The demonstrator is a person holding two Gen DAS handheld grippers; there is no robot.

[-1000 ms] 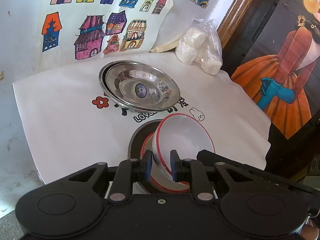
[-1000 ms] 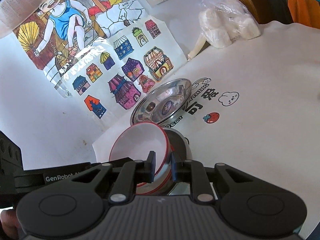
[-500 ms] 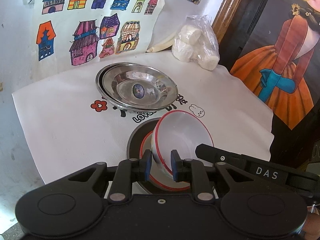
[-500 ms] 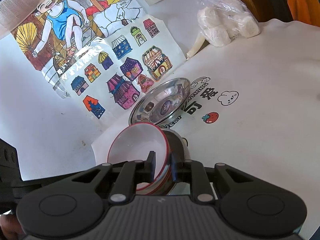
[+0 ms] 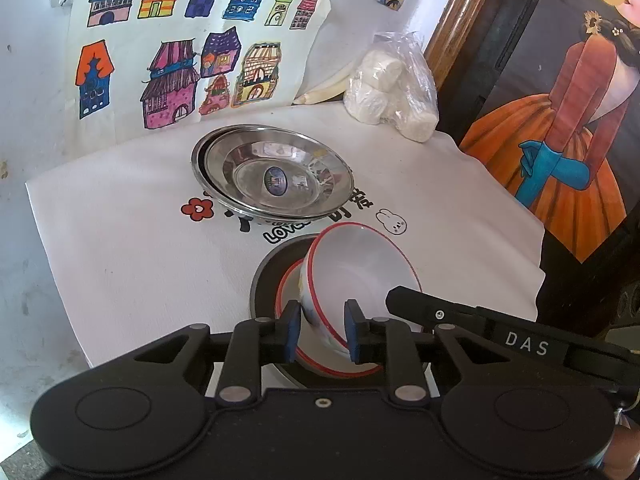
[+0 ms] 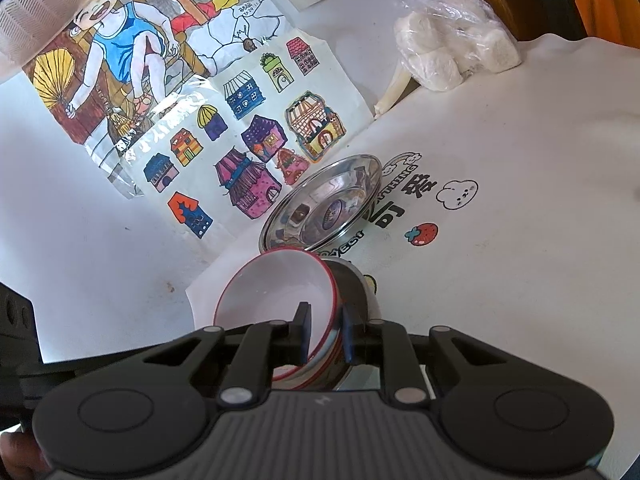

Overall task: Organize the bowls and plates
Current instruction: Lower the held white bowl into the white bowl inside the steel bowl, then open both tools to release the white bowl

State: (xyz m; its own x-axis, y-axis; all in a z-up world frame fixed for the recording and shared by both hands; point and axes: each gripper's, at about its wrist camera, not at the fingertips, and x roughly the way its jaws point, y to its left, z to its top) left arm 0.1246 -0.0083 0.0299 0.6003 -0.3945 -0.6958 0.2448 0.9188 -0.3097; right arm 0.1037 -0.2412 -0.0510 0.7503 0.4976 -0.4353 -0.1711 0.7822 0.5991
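Observation:
A white bowl with a red rim (image 5: pixel 360 268) is tilted over a second red-rimmed bowl (image 5: pixel 288 288) that sits in a dark steel plate (image 5: pixel 266 276). My left gripper (image 5: pixel 320 334) has its pads either side of the tilted bowl's near rim, with a small gap. My right gripper (image 6: pixel 325 334) is shut on the same bowl (image 6: pixel 276 292) at its right rim. Two stacked steel plates (image 5: pixel 276 178) lie further back on the white cloth (image 5: pixel 132 248); they also show in the right wrist view (image 6: pixel 324 208).
A plastic bag of white rolls (image 5: pixel 390 92) sits at the back right corner, also in the right wrist view (image 6: pixel 452 50). House drawings (image 5: pixel 180 64) lean on the wall behind. The cloth's right edge (image 5: pixel 536 240) drops to a dark painted panel.
The left gripper's pads have parted slightly from the bowl's rim. The bowl has tipped a bit more upright, and both grippers have drawn slightly back.

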